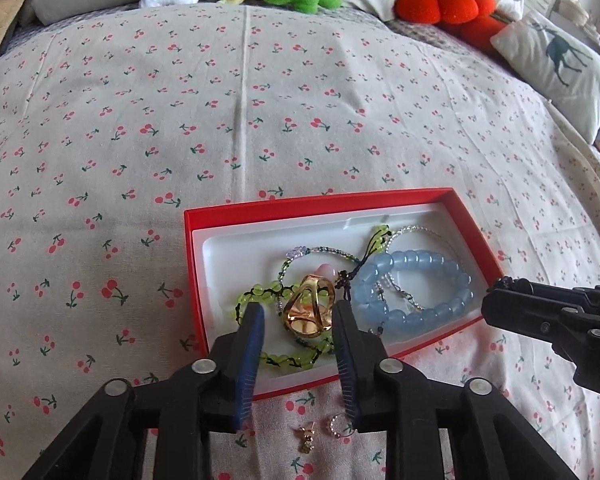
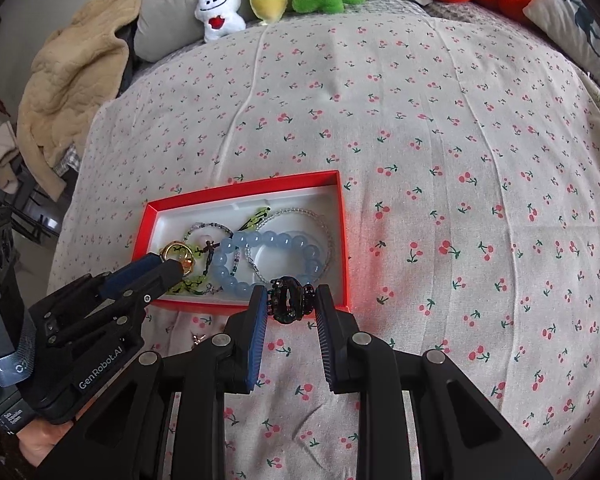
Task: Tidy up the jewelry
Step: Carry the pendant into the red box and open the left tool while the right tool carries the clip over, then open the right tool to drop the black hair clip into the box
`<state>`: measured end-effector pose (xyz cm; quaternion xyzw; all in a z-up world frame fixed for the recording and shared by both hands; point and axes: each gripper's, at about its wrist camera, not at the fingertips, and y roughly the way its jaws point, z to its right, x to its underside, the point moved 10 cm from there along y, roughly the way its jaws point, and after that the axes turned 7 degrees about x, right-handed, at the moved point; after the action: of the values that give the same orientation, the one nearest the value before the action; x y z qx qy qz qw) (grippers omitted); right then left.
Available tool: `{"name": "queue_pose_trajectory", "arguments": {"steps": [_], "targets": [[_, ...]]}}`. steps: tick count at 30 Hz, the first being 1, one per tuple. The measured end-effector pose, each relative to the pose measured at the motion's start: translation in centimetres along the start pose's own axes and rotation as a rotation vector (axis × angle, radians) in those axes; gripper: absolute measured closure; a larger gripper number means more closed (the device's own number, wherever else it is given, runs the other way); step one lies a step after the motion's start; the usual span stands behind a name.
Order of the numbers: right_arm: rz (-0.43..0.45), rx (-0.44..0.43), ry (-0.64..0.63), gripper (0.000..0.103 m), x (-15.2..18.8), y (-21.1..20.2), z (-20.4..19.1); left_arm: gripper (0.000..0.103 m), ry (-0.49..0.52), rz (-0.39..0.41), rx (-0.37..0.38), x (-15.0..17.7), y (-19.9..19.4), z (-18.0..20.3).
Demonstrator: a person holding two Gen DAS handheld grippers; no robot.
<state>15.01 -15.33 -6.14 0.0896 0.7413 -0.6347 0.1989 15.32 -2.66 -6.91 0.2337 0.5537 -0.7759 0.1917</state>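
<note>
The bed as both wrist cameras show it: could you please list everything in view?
box: one, red with white lining, on the bedspread
blue bracelet: one, pale blue, in the box
green bracelet: one, lime, in the box
clear bead strand: one, silvery, in the box
ring: one, amber, in the box
earring: one, gold, on the bedspread before the box
small hoop: one, silvery, beside the earring
black beaded piece: one, in the right gripper
plush toys: four, white, yellow-green, green, orange, at the bed's far end
blanket: one, beige, far left
bedspread: one, cherry print
left gripper: open, either side of the ring
right gripper: closed on the black beaded piece
</note>
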Motion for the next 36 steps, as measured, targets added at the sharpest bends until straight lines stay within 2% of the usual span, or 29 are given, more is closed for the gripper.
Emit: {"name": "queue_pose_trajectory", "arguments": {"steps": [12,19,25,29,36], "targets": [[0.027,-0.019,-0.035,0.077,-1.8,0.5,-0.9,0.057,-0.019,-0.016,0.03,0.9,-2.1,-0.1],[-0.009,-0.016,-0.041,0.077,-1.5,2.5,-1.2,0.047,0.005,-0.023,0.027,1.9,-3.3,0.4],[0.013,-0.004,-0.068,0.076,-1.6,2.2,-1.6,0.045,-0.014,-0.07,0.023,3.4,-2.8,0.1],[0.022,0.001,-0.066,0.07,-1.2,1.6,-1.5,0.035,-0.005,-0.103,0.0,4.4,-2.5,-0.3],[0.028,0.003,-0.02,0.066,0.0,0.0,-0.8,0.028,-0.001,-0.16,-0.024,6.6,-2.5,-0.9]]}}
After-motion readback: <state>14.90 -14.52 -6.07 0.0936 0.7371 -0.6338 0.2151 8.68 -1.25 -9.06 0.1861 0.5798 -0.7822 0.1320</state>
